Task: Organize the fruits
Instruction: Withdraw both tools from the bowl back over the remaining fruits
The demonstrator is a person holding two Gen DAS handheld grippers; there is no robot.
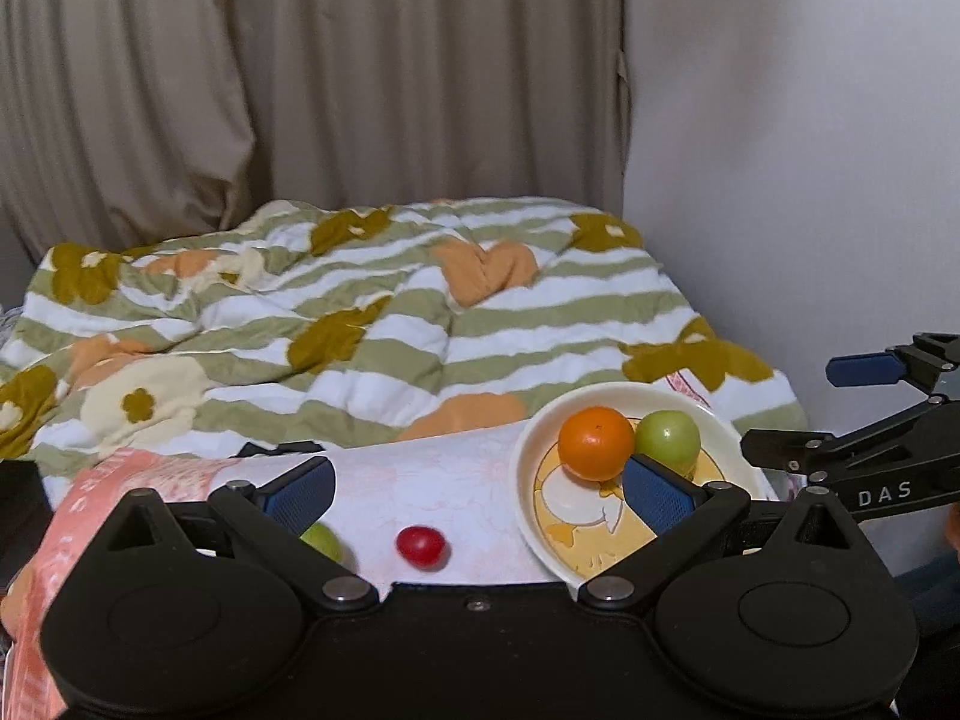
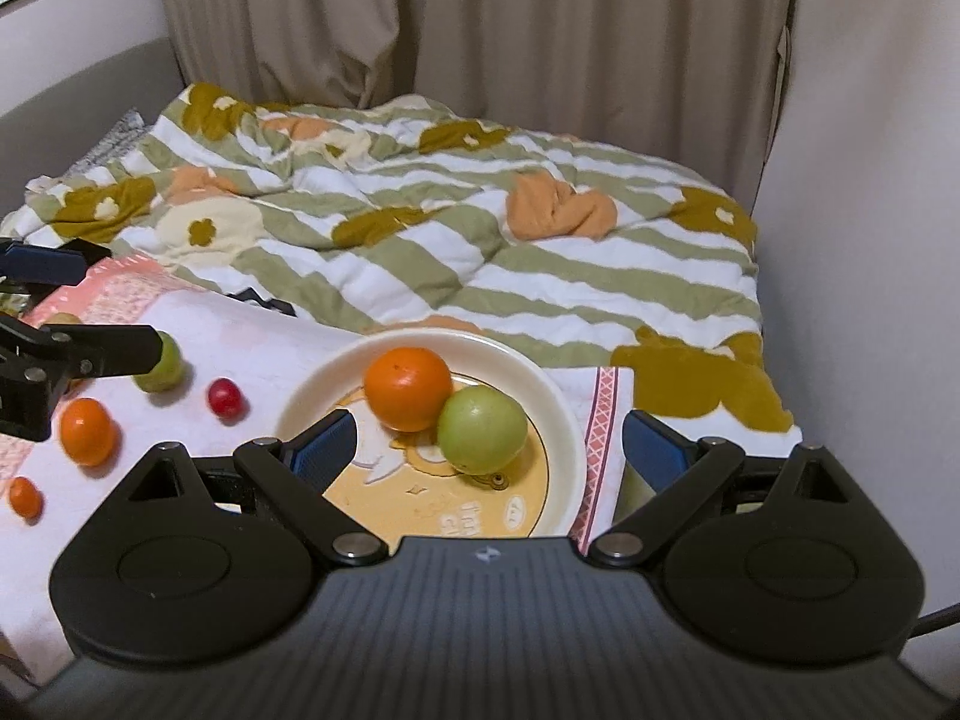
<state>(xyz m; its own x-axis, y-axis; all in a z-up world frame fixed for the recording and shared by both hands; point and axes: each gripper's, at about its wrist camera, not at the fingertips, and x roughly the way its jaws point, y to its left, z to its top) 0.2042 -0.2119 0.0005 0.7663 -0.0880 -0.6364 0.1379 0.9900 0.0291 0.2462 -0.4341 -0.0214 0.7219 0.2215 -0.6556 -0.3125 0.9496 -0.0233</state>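
A cream plate (image 2: pixel 564 420) with a yellow cartoon print holds an orange (image 2: pixel 408 387) and a green fruit (image 2: pixel 483 429), which touch. My right gripper (image 2: pixel 489 450) hangs above the plate's near side, open wide, its blue pads touching nothing. On the towel (image 2: pixel 252 342) left of the plate lie a small red fruit (image 2: pixel 225 397), a green fruit (image 2: pixel 159 369), an orange (image 2: pixel 87 431) and a tiny orange one (image 2: pixel 25 498). In the left wrist view my left gripper (image 1: pixel 480 495) is open and empty above the red fruit (image 1: pixel 422 546). Its left finger half hides the green fruit (image 1: pixel 321 540); the plate (image 1: pixel 528 480) lies to the right.
The towel lies on a bed with a rumpled green-and-white striped duvet (image 1: pixel 390 324). Beige curtains (image 1: pixel 360 90) hang behind, and a pale wall (image 2: pixel 870 240) runs close along the right. A dark object (image 2: pixel 264 300) peeks out at the towel's far edge.
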